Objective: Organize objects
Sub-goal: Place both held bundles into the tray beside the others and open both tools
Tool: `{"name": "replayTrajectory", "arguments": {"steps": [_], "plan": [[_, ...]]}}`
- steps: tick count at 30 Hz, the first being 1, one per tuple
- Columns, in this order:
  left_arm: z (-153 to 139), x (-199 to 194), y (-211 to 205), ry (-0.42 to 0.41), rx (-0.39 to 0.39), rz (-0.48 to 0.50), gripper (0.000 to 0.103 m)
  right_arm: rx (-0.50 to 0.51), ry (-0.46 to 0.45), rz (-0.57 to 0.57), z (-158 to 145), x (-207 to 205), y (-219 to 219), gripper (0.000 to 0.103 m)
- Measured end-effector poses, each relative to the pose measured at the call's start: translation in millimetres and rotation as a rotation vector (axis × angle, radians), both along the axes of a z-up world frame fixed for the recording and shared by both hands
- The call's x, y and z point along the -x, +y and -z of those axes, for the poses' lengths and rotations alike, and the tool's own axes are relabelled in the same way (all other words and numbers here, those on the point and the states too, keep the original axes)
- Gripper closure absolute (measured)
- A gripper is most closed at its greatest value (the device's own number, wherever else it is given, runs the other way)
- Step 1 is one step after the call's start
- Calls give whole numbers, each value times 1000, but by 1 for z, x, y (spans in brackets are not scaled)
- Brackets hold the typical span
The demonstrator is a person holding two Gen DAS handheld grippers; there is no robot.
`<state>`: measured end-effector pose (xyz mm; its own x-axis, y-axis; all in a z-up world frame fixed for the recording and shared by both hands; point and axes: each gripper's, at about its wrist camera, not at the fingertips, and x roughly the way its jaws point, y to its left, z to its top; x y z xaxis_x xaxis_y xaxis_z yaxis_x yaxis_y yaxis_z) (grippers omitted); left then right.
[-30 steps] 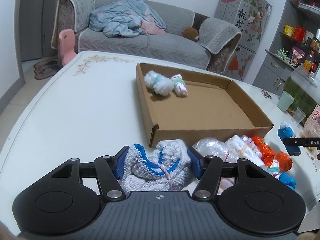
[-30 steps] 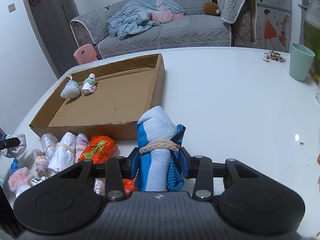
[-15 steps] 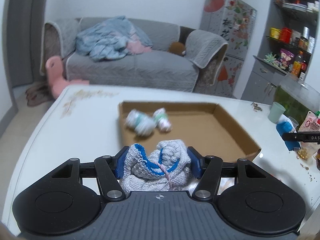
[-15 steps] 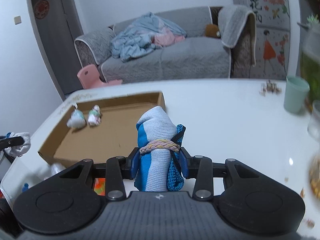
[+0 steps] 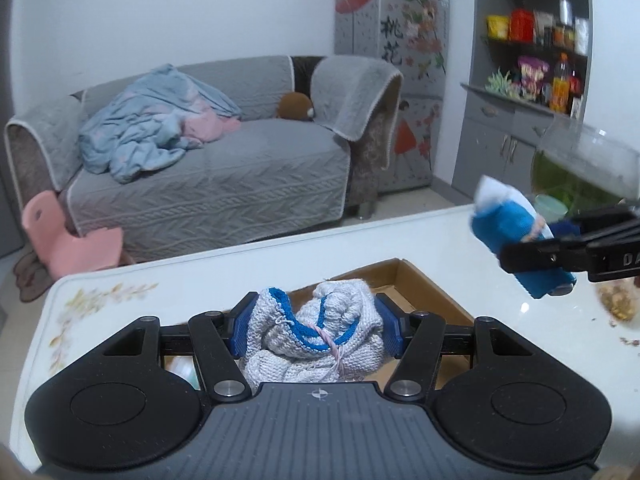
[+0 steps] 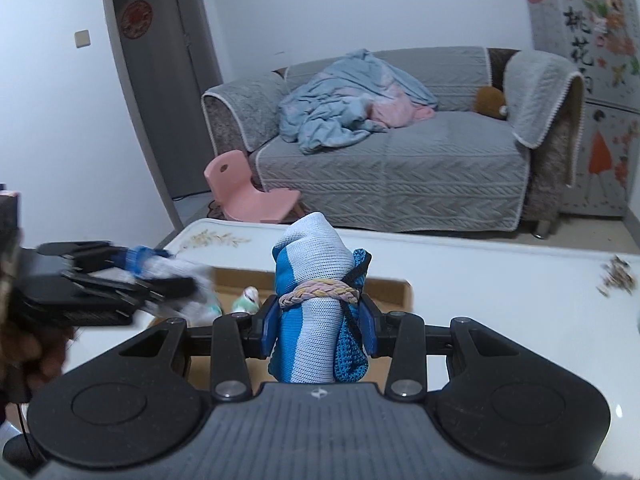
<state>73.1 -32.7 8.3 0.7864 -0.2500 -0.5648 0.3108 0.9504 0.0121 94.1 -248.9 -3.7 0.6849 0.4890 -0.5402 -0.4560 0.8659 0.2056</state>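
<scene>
My left gripper (image 5: pixel 314 330) is shut on a grey knitted sock bundle with blue trim (image 5: pixel 316 336), held above the cardboard box (image 5: pixel 420 284). My right gripper (image 6: pixel 318 320) is shut on a blue and white sock roll tied with a braided band (image 6: pixel 314 312), held above the box (image 6: pixel 390 290). The right gripper and its roll (image 5: pixel 520 240) show at the right of the left wrist view. The left gripper (image 6: pixel 120 280) shows blurred at the left of the right wrist view. Two small sock bundles (image 6: pixel 246 300) lie in the box.
The white table (image 5: pixel 360 248) carries the box. A glass vessel with green content (image 5: pixel 580 168) and a pale green cup (image 5: pixel 552 208) stand at the right. Crumbs (image 6: pixel 616 276) lie on the table. A grey sofa (image 5: pixel 224 176) and pink chair (image 6: pixel 244 196) stand beyond.
Both grippers have risen from the table with their sock bundles and now hang over the box. The pile of bundles in front of the box has dropped out of view.
</scene>
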Motion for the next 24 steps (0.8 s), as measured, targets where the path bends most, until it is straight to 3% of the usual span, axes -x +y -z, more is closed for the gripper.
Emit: {"name": "replayTrajectory", "arguments": {"steps": [6, 17, 24], "plan": [[33, -48, -19, 43, -38, 70, 37, 28, 39, -22, 13, -36, 22, 66], [100, -93, -19, 108, -167, 244, 37, 137, 171, -49, 62, -92, 65, 66], [106, -98, 2, 125, -163, 262, 36, 186, 223, -82, 82, -103, 87, 66]]}}
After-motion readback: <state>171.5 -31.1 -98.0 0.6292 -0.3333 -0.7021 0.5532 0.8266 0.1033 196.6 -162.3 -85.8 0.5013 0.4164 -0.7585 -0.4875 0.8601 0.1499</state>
